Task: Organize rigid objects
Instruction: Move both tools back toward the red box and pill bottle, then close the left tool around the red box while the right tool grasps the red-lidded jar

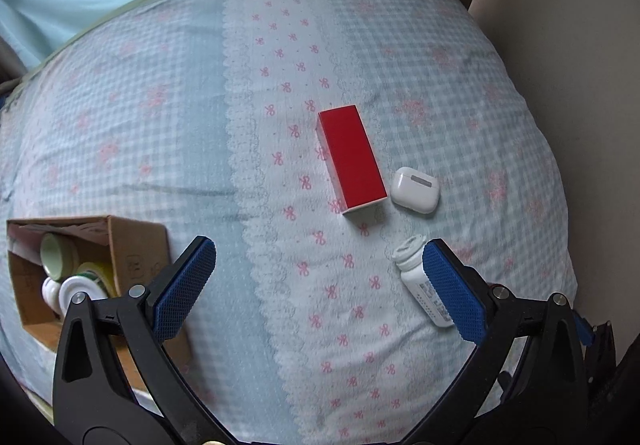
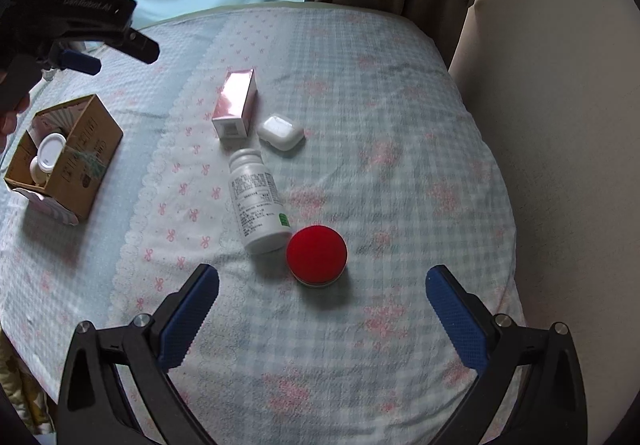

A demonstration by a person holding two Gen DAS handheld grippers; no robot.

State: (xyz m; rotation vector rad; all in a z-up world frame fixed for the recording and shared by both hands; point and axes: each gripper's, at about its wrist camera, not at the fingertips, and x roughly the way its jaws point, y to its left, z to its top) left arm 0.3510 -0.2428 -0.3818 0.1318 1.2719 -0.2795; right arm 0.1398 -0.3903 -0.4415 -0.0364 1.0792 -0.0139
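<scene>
Both the left gripper [image 1: 318, 281] and right gripper [image 2: 322, 309] hover spread wide and empty above the checked bedspread [image 2: 400, 125], nearest a round red-topped tin [image 2: 317, 256], then a lying white plastic bottle [image 2: 256, 201], white earbud case [image 2: 281, 133], glossy red carton [image 1: 352, 157], and leftward a brown cardboard box [image 2: 86, 161] of partly hidden, perhaps tape-like, rolls.

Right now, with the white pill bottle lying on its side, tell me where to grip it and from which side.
Grip the white pill bottle across its cylindrical body, mid-label, coming from above with the right hand-held gripper. It lies flat on the bedspread, cap end toward the earbud case, base almost against the red round container. Fingers should straddle its long sides, probably slightly toward the cap to clear that container.
</scene>
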